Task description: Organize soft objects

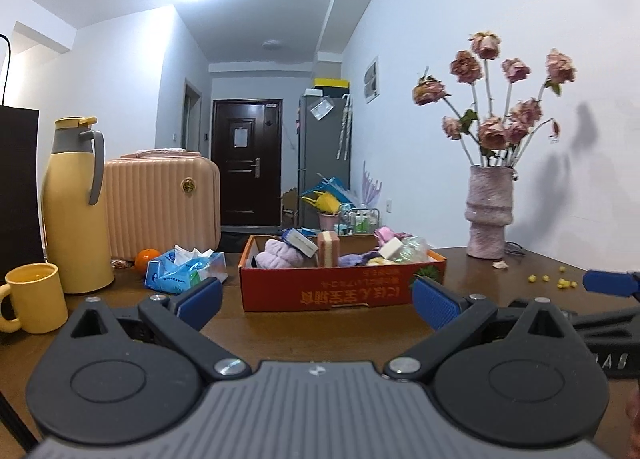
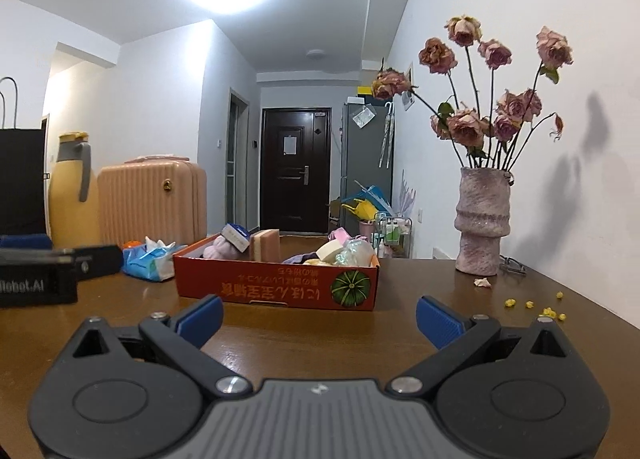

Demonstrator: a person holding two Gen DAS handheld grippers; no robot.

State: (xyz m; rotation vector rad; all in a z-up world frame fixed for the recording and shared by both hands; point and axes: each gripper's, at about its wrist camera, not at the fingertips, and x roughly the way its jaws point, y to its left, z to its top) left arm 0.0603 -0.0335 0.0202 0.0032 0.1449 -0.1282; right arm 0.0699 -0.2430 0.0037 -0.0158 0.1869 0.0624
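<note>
A red cardboard box [image 1: 340, 289] [image 2: 276, 285] sits on the brown table ahead of both grippers. It holds soft things: a lilac towel [image 1: 278, 255] [image 2: 220, 249], a pink and yellow sponge [image 1: 329, 249] [image 2: 266, 245], a white block [image 1: 390, 247] [image 2: 330, 249], crinkled clear plastic [image 1: 412, 249] [image 2: 358, 251] and a blue and white pack [image 1: 302, 241] [image 2: 236, 235]. My left gripper [image 1: 318, 301] hovers open just short of the box with nothing between its fingers. My right gripper [image 2: 320, 317] is open too, with nothing in it, to the right of the left one.
A blue tissue pack [image 1: 184, 271] [image 2: 150, 259], an orange [image 1: 146, 259], a yellow mug [image 1: 34, 297], a yellow thermos [image 1: 76, 207] and a peach case [image 1: 160, 203] stand left. A pink vase [image 1: 488, 215] [image 2: 482, 219] of dried roses stands right, by the wall. Yellow crumbs [image 2: 548, 309] lie nearby.
</note>
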